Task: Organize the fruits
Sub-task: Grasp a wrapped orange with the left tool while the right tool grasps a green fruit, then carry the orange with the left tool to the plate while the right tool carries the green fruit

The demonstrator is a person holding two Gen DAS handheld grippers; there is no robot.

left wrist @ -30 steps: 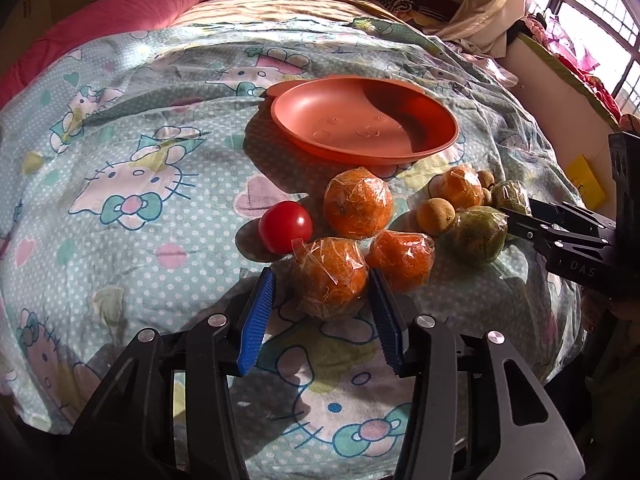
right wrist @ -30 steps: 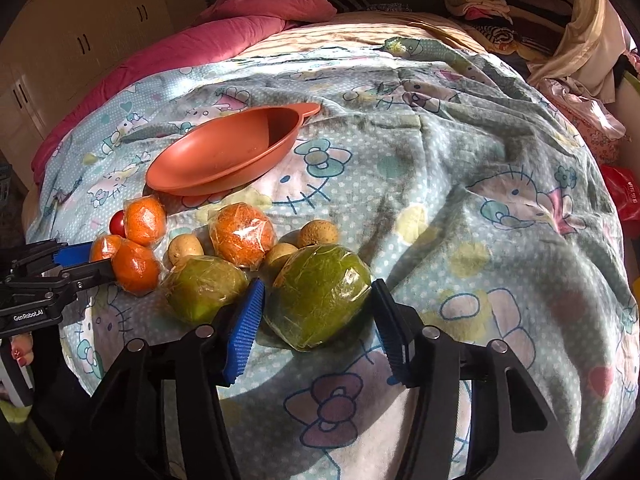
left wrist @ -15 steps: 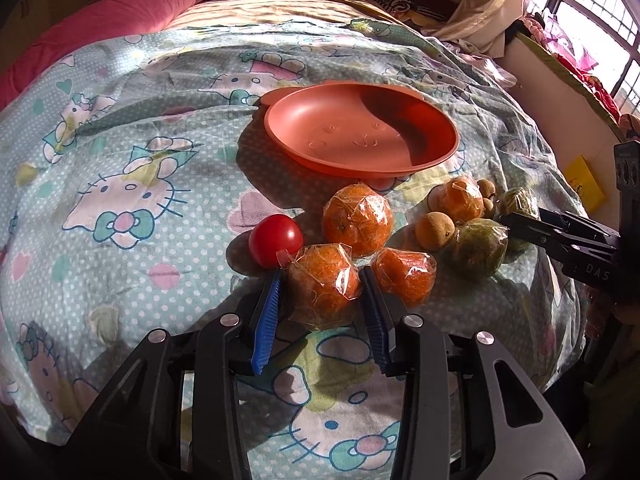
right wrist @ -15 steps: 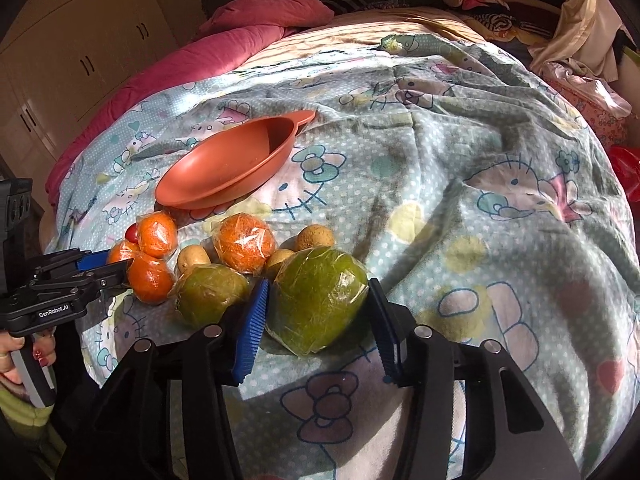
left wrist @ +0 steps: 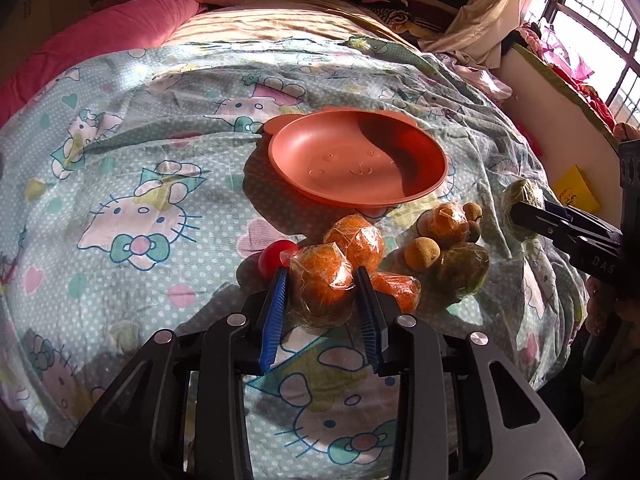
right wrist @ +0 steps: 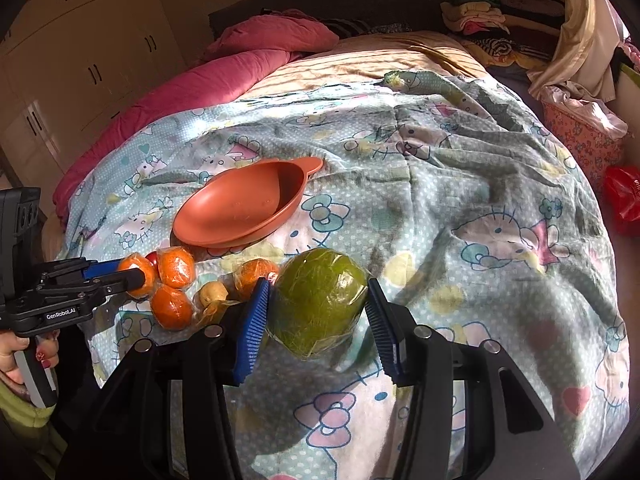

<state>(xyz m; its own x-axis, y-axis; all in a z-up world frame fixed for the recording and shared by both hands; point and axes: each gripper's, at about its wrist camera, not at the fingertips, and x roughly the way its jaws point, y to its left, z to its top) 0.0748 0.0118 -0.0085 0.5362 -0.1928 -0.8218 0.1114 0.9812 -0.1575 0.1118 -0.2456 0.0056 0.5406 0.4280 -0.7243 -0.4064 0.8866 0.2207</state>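
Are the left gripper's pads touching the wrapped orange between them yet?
Touching. In the left wrist view both blue pads of the left gripper press the wrapped orange; its jaws have just been closing.

Ahead of my left claw point(left wrist: 322, 280): orange point(left wrist: 322, 284) in glossy, crinkled plastic film; matt, smooth plastic plate point(left wrist: 356, 164) beyond; soft printed cloth bedspread point(left wrist: 132, 184) beneath.

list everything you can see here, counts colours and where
plate: 1, orange, on the bedspread beyond the fruit
wrapped oranges: 4, orange, clustered below the plate, one in the left tool
tomato: 1, red, left of the oranges
wrapped green fruit: 2, green, one in the right tool, one in the cluster
small brown fruits: a few, beside the oranges
bedspread: 1, pale blue, cartoon-cat print
left tool: shut on an orange
right tool: shut on green fruit
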